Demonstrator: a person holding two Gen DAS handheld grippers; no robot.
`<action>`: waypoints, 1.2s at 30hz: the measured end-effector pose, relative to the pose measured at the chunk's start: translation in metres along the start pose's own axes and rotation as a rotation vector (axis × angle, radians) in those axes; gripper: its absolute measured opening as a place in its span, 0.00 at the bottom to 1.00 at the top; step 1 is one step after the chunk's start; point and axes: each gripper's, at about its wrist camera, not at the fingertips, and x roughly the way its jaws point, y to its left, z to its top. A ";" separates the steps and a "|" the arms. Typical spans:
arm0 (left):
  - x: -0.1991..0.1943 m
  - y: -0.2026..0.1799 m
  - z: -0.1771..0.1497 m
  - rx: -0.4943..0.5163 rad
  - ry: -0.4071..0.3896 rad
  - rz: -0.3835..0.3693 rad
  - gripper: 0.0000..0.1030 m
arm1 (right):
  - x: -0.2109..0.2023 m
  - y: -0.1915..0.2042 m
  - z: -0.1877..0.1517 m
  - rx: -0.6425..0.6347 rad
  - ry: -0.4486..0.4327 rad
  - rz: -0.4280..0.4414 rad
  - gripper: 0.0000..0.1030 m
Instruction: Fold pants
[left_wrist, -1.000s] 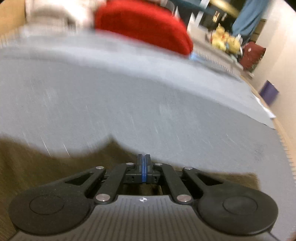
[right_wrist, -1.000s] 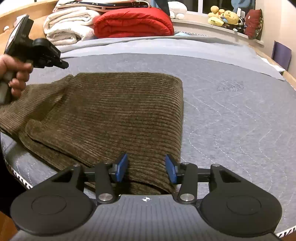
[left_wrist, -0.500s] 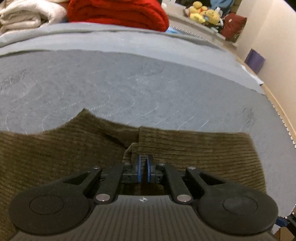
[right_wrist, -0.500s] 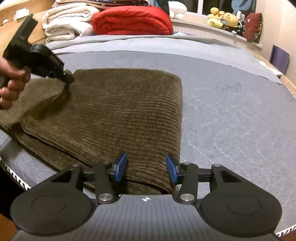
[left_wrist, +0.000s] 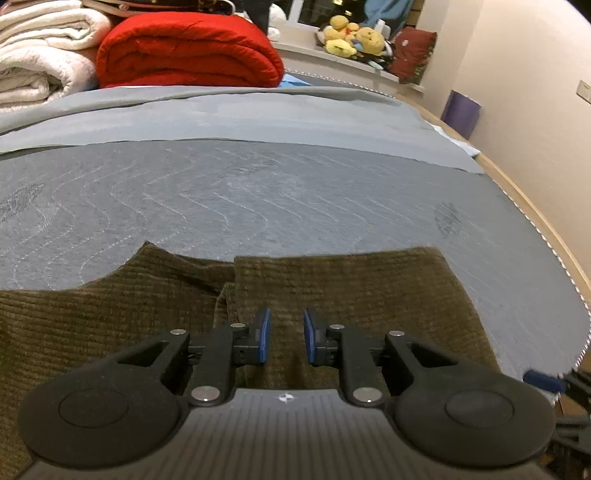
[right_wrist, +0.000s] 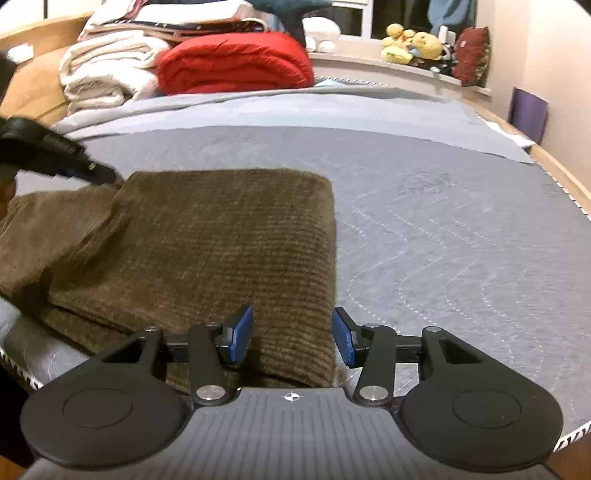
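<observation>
The brown corduroy pants (right_wrist: 207, 243) lie folded on the grey quilted bed cover (right_wrist: 443, 240). My right gripper (right_wrist: 291, 334) is open, its blue pads on either side of the near right corner of the folded stack. My left gripper (left_wrist: 285, 336) is open and empty just above the pants (left_wrist: 332, 288), near the edge of the top folded layer. The left gripper also shows in the right wrist view (right_wrist: 98, 175), at the far left corner of the top layer.
A red folded duvet (right_wrist: 236, 62) and white folded blankets (right_wrist: 107, 74) are stacked at the head of the bed. Stuffed toys (right_wrist: 413, 44) sit on the window ledge. A purple box (right_wrist: 528, 112) stands by the right wall. The bed's right edge (left_wrist: 546, 236) curves close by.
My left gripper was shut on a pants edge, brought it down onto the stack, and has now opened and let go. My right gripper stayed open at the near corner.
</observation>
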 end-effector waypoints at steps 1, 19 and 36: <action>-0.006 0.000 -0.003 0.009 0.006 -0.014 0.20 | 0.001 0.000 0.000 0.007 0.003 -0.003 0.48; -0.025 0.000 -0.060 0.152 0.223 -0.103 0.30 | 0.017 0.026 0.013 0.021 0.025 -0.083 0.47; -0.105 0.168 -0.064 -0.362 0.072 0.053 0.48 | 0.062 0.187 0.039 -0.215 0.063 0.232 0.50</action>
